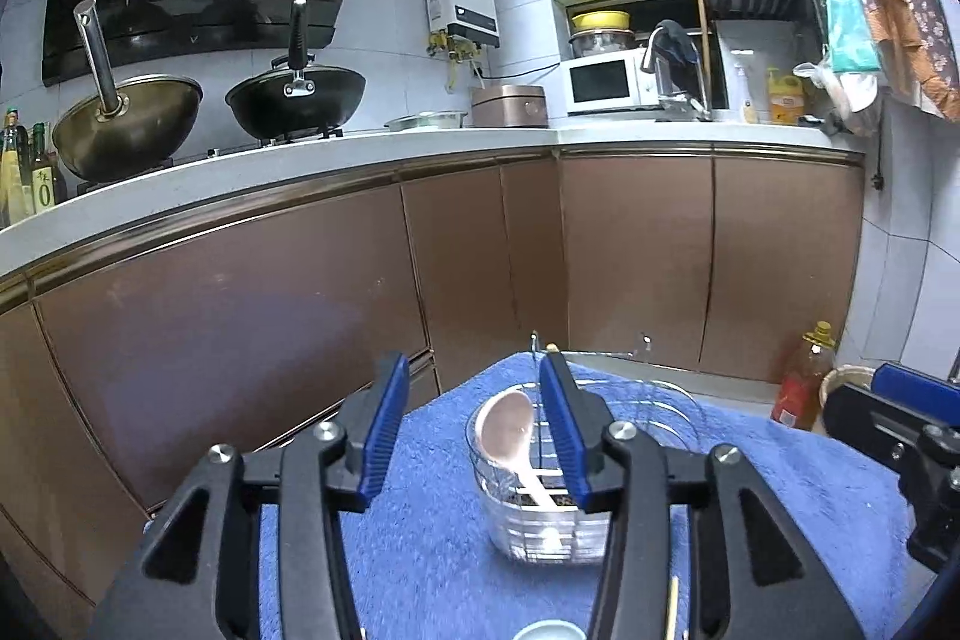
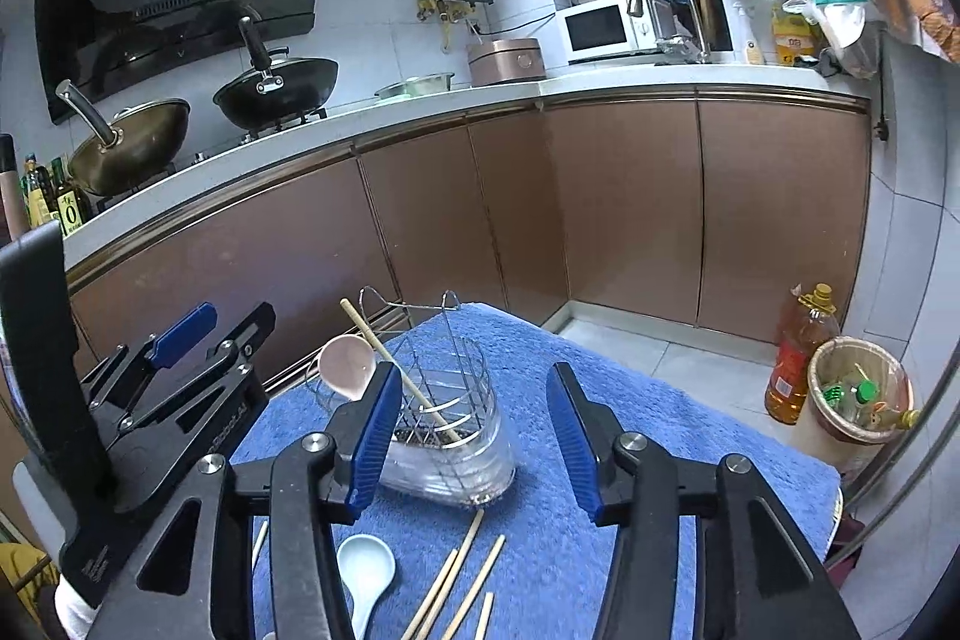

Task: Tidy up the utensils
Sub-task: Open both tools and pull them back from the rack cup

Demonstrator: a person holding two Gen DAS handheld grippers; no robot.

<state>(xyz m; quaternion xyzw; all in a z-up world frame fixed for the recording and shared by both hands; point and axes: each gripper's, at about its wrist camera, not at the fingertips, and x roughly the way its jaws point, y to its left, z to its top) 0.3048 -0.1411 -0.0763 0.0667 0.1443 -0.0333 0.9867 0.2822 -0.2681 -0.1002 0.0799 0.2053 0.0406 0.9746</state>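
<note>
Utensil holder [image 2: 447, 436] on blue towel [image 2: 600, 460], containing pink spoon [image 2: 347, 369] and chopstick [image 2: 390, 370]; both hand-held grippers, left [image 1: 474, 430] and right [image 2: 474, 436], released, empty.

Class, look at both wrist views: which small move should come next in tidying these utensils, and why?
Probably lower the right hand-held gripper, open and empty, onto the loose chopsticks on the blue towel. The wire holder already has a pink spoon and one chopstick.
</note>
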